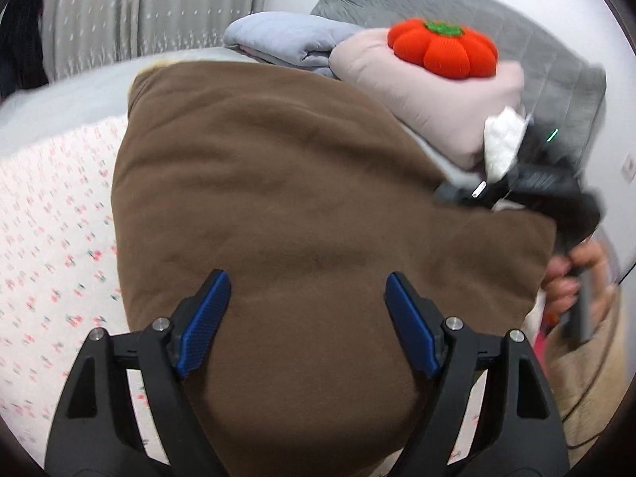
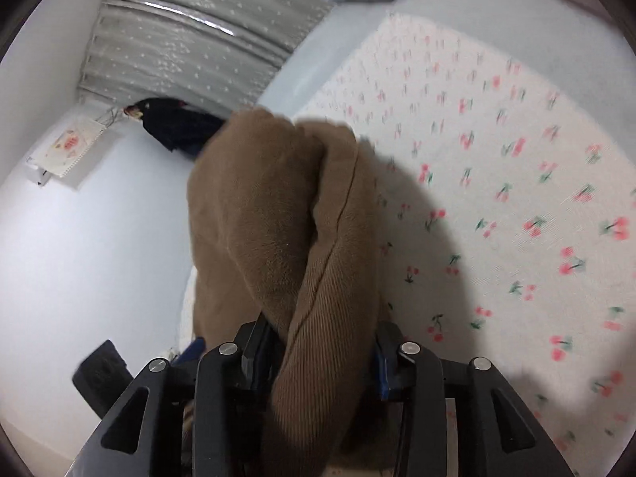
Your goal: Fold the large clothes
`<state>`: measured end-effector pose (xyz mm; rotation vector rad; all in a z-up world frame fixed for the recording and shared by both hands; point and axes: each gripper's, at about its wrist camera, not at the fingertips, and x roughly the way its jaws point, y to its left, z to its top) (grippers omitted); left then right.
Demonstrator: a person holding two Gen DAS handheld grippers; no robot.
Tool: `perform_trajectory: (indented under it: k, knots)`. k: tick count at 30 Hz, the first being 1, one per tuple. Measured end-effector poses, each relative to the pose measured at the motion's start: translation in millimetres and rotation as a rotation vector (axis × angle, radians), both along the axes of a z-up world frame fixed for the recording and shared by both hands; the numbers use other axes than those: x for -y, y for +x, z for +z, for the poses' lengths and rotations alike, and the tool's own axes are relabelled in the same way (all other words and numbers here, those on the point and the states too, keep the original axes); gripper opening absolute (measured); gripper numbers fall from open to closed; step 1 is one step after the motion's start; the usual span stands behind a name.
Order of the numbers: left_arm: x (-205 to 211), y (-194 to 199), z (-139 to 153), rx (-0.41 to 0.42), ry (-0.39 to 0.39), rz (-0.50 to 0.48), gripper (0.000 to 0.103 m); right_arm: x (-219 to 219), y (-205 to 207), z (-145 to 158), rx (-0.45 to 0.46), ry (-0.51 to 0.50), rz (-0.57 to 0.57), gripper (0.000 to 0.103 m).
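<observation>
A large brown fleece garment (image 1: 310, 206) lies spread on the bed in the left wrist view. My left gripper (image 1: 308, 290) hovers over its near part, open and empty, blue pads (image 1: 206, 318) wide apart. My right gripper (image 2: 314, 342) is shut on a bunched, ribbed edge of the brown garment (image 2: 286, 214) and holds it up off the bed. The right gripper also shows in the left wrist view (image 1: 528, 187), blurred, at the garment's right edge.
A white bedsheet with cherry print (image 1: 47, 214) covers the bed; it also shows in the right wrist view (image 2: 497, 183). Folded grey-blue (image 1: 286, 39) and pink (image 1: 429, 91) bedding with an orange pumpkin cushion (image 1: 441, 47) lie behind. A grey curtain (image 2: 190, 39) hangs beyond.
</observation>
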<state>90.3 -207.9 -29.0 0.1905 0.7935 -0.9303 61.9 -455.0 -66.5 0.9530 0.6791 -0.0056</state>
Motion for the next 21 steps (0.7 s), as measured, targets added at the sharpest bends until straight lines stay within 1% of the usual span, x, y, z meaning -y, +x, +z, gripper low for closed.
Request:
perform_trajectory:
  k: [1, 3, 4, 6, 9, 10, 11, 13, 14, 15, 16, 17, 19, 21]
  knots:
    - [0, -2, 4, -0.006, -0.007, -0.017, 0.081, -3, -11, 20, 0.013, -0.092, -0.027, 0.05]
    - [-3, -5, 12, -0.029, -0.047, -0.046, 0.08, -13, -19, 50, 0.059, -0.194, -0.045, 0.052]
    - [-5, -6, 15, -0.031, -0.062, -0.052, 0.08, -23, -20, 68, 0.095, -0.247, -0.027, 0.053]
    - [-5, -5, 17, -0.037, -0.08, -0.058, 0.08, -45, -12, 90, 0.133, -0.321, 0.01, 0.053]
    - [-1, -6, 9, -0.076, -0.078, -0.075, 0.08, -59, 2, 93, 0.135, -0.396, 0.096, 0.053]
    - [0, -9, 4, -0.078, -0.071, -0.082, 0.08, -67, 13, 86, 0.104, -0.428, 0.129, 0.053]
    - [1, -13, 1, -0.06, -0.064, -0.089, 0.08, -71, 17, 76, 0.069, -0.449, 0.15, 0.053]
    - [0, -22, -4, -0.017, -0.051, -0.105, 0.081, -75, 25, 36, -0.046, -0.469, 0.184, 0.053]
    - [-1, -24, -7, -0.019, -0.048, -0.116, 0.08, -74, 27, 18, -0.083, -0.461, 0.192, 0.051]
    - [-3, -24, -10, -0.032, -0.054, -0.126, 0.08, -73, 28, 7, -0.105, -0.45, 0.199, 0.047]
    - [-3, -25, -11, -0.039, -0.061, -0.133, 0.08, -70, 24, -9, -0.126, -0.449, 0.193, 0.039]
    - [-4, -29, -13, -0.037, -0.065, -0.147, 0.08, -69, 23, -18, -0.138, -0.451, 0.183, 0.035]
    - [-3, -38, -15, -0.011, -0.05, -0.166, 0.08, -66, 19, -33, -0.133, -0.424, 0.169, 0.033]
    - [-2, -45, -14, 0.023, -0.025, -0.172, 0.081, -67, 17, -32, -0.129, -0.443, 0.166, 0.033]
